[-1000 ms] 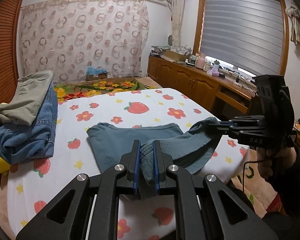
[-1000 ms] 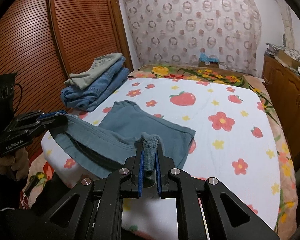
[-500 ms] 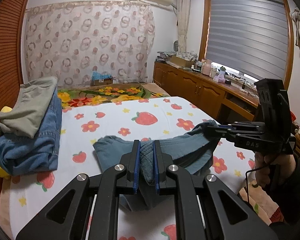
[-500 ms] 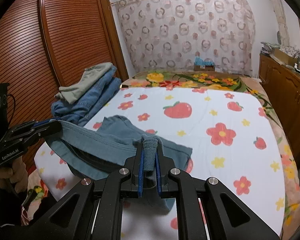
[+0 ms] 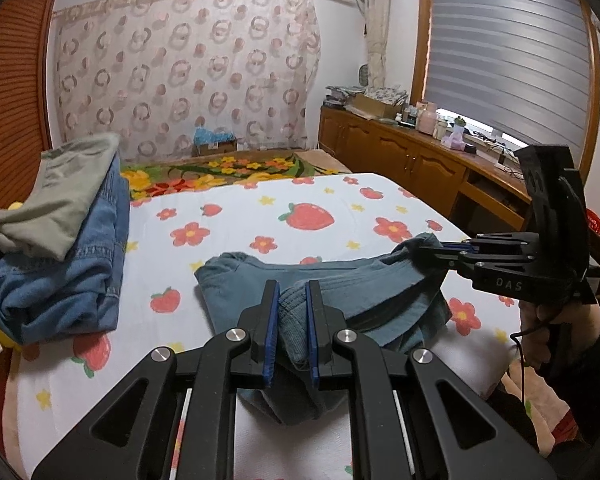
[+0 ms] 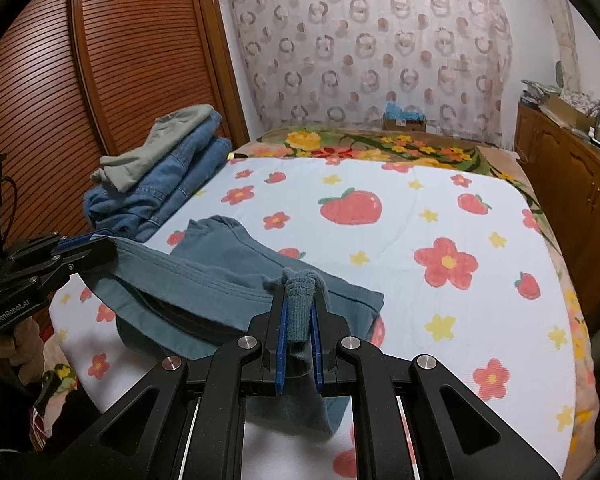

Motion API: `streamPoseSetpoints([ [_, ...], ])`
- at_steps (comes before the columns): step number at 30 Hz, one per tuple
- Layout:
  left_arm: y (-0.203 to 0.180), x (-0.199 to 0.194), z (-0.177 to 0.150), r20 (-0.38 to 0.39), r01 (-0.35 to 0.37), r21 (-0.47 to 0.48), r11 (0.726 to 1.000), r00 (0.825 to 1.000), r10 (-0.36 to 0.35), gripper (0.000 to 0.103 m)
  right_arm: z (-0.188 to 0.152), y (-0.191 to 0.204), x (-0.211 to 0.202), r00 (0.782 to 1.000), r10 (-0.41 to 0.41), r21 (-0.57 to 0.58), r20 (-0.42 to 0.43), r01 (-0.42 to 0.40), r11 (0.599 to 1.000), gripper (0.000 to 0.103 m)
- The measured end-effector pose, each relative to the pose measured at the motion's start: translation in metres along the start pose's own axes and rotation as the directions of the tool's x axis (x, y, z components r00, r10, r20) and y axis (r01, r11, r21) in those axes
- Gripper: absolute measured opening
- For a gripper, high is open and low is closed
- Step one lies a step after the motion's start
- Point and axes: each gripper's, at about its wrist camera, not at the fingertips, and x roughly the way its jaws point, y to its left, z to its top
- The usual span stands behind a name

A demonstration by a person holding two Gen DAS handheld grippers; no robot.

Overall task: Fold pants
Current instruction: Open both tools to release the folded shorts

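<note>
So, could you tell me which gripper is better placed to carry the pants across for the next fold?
Neither alone, probably: left gripper and right gripper each clamp one end of the teal pants, lifted over the bed, so they should move together.

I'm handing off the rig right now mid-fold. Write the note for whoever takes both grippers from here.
Left gripper: shut on a bunched edge of the teal pants.
Right gripper: shut on the other end of that same edge, which hangs taut between the two above the bed.
Pants: far part lies doubled on the strawberry sheet; near edge is lifted.
Done: both grips set, a first fold seems in.
Left: carry the held edge forward over the lying part, lay it flat, release.
Folded jeans pile sits at the left; probably the stack to join.
</note>
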Motion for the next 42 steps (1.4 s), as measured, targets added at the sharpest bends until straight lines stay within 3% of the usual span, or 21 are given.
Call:
streamPoseSetpoints([
  [5, 0.003, 0.003, -0.003, -0.015, -0.007, -0.015, 1.000, 1.000, 0.007, 0.021, 0.002, 0.001, 0.006, 1.000, -0.005, -0.005, -0.011, 0.005, 1.000, 0.010],
  [11, 0.010, 0.000, -0.005, -0.006, 0.007, -0.043, 0.999, 1.000, -0.008, 0.055, 0.002, -0.001, 0.008, 1.000, -0.009, -0.002, -0.013, 0.009, 1.000, 0.011],
  [13, 0.012, 0.000, -0.007, -0.010, 0.014, -0.053, 0.998, 1.000, -0.015, 0.082, 0.002, -0.001, 0.008, 1.000, -0.024, -0.003, -0.006, 0.024, 1.000, 0.017],
  [17, 0.013, 0.002, -0.012, -0.023, 0.021, -0.064, 0.998, 0.999, -0.023, 0.082, 0.004, -0.005, 0.002, 0.999, -0.038, 0.009, 0.014, 0.038, 0.999, 0.033],
  [22, 0.013, 0.004, -0.021, -0.048, 0.008, -0.049, 0.999, 0.999, -0.011, 0.082, -0.003, -0.008, -0.010, 0.999, -0.032, 0.004, 0.017, 0.032, 0.999, 0.033],
  [34, 0.014, 0.020, -0.037, -0.141, 0.005, -0.010, 1.000, 0.990, -0.007, 0.082, -0.027, -0.002, -0.013, 0.996, 0.008, -0.061, -0.084, -0.013, 0.998, 0.039],
  [42, 0.017, 0.033, -0.026, -0.160, -0.005, 0.012, 1.000, 0.987, 0.007, 0.082, -0.012, -0.002, 0.020, 0.983, -0.069, -0.115, -0.172, 0.050, 0.992, 0.040],
])
